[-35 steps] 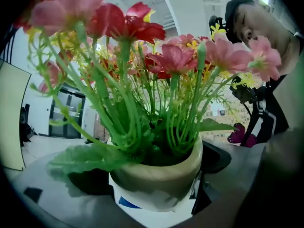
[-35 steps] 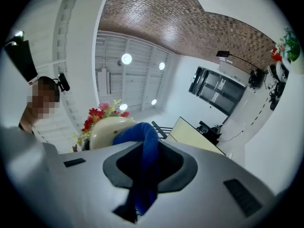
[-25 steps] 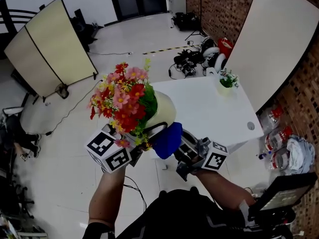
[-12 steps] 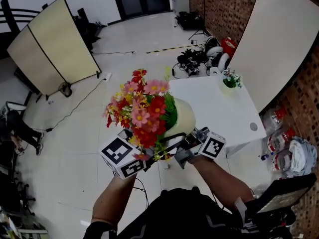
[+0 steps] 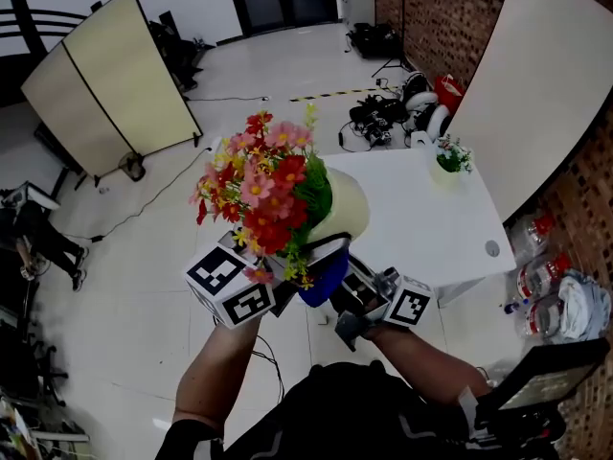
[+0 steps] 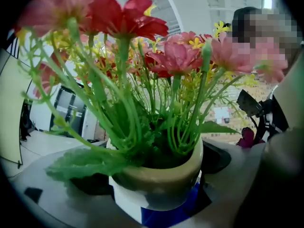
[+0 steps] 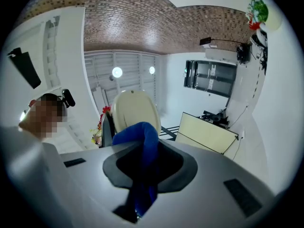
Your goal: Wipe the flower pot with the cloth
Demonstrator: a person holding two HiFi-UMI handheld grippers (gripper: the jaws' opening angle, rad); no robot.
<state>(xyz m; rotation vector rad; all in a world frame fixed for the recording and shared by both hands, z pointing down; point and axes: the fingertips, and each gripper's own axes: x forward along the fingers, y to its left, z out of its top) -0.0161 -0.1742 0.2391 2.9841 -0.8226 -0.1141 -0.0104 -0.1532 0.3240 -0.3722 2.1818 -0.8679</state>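
The blue cloth point(image 5: 324, 278), tucked out of sight half a second ago, is showing again under the flower pot point(image 5: 347, 214), and the right hand-held gripper point(image 5: 343, 286) is sitting lower than before. Its jaws are pinching the cloth, whose bunched upper end is pressing against the pot's cream wall. The left hand-held gripper point(image 5: 305, 257) is clamping the pot near its base and holding it tilted in the air, flowers point(image 5: 263, 185) leaning left. The pot is hanging just off the near-left corner of the white counter point(image 5: 412, 218), above the floor point(image 5: 124, 286), which is spreading wide leftward to the folding screen point(image 5: 105, 89).
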